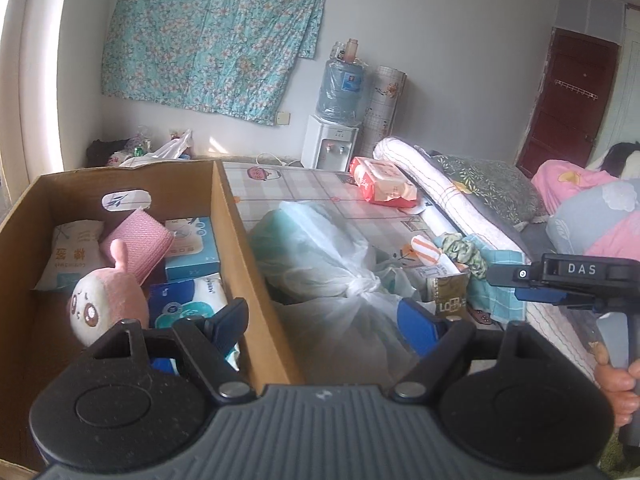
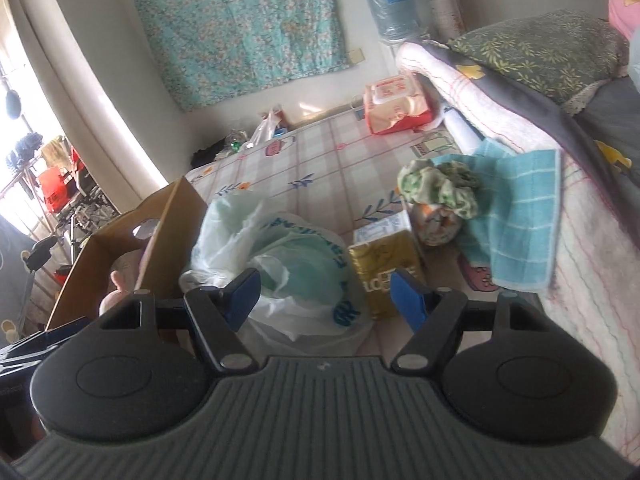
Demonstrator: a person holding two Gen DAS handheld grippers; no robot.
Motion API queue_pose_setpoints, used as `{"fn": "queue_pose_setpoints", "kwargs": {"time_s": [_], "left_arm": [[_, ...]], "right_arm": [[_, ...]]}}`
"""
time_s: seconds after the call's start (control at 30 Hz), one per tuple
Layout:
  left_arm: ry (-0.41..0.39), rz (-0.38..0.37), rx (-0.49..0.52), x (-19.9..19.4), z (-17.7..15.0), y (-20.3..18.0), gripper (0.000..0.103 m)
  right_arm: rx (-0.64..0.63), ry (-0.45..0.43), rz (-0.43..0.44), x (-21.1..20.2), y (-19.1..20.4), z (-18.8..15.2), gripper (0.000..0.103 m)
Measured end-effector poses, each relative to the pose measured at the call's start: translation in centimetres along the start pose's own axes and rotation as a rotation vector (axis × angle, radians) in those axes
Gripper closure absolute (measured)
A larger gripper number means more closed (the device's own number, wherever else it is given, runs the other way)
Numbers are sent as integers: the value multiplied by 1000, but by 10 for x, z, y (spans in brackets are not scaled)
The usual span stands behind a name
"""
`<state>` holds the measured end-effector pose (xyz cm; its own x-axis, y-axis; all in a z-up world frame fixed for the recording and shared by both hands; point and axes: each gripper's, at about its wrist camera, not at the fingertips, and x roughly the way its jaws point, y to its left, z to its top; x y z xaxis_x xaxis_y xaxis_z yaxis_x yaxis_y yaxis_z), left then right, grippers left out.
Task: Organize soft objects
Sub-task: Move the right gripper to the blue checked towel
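Note:
A cardboard box stands on the bed at left, holding a pink plush toy, a pink roll, a white pillow pack and tissue packs. A knotted white plastic bag of soft goods lies right of the box; it also shows in the right wrist view. My left gripper is open and empty, straddling the box's right wall. My right gripper is open and empty just above the bag. A gold pack, a green scrunchie and a blue cloth lie right of the bag.
A red wet-wipe pack lies far on the checked bedsheet. A rolled quilt and pillow run along the right side. A water dispenser stands by the wall. The right hand's gripper shows at the left view's right edge.

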<state>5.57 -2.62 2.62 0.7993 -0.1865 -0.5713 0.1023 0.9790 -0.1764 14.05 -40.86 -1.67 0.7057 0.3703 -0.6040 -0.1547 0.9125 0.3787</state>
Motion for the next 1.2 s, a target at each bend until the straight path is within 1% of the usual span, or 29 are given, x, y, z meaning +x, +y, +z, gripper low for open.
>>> {"fn": "queue_pose_setpoints", "kwargs": {"time_s": [0.1, 0.2, 0.3, 0.4, 0.5, 0.67, 0.77, 0.8, 0.83, 0.87, 0.9, 0.93, 0.97, 1.07, 1.2], "left_arm": [[9, -33, 37, 13, -1, -22, 20], [28, -62, 62, 27, -2, -41, 21], [46, -83, 82, 36, -6, -56, 21], [63, -82, 102, 42, -10, -65, 21], [82, -78, 107, 47, -13, -68, 21], [107, -68, 111, 54, -15, -71, 21], [115, -64, 113, 56, -15, -69, 21], [116, -62, 112, 57, -15, -69, 21], [117, -60, 110, 57, -15, -68, 21], [118, -60, 107, 58, -15, -67, 21], [118, -61, 103, 58, -14, -66, 21], [119, -61, 99, 58, -14, -65, 21], [119, -63, 96, 58, -14, -64, 21], [117, -69, 93, 55, -15, -61, 21], [106, -84, 83, 49, -17, -57, 21]], "right_arm": [[7, 14, -88, 9, -35, -5, 31], [-46, 31, -160, 22, -54, -6, 34], [-157, 38, -224, 34, -55, -4, 39], [-276, 51, -273, 50, -53, 2, 44], [-344, 66, -309, 73, -57, 9, 44], [-479, 78, -405, 118, -63, 17, 45], [-554, 91, -439, 141, -67, 17, 47], [-571, 91, -448, 146, -68, 16, 49], [-581, 86, -451, 150, -68, 16, 55], [-586, 85, -456, 151, -67, 17, 68], [-588, 83, -468, 151, -66, 17, 78], [-585, 73, -478, 149, -64, 18, 84], [-574, 59, -473, 144, -63, 20, 88], [-549, -8, -470, 124, -57, 29, 89], [-593, -139, -494, 84, -34, 44, 89]]}}
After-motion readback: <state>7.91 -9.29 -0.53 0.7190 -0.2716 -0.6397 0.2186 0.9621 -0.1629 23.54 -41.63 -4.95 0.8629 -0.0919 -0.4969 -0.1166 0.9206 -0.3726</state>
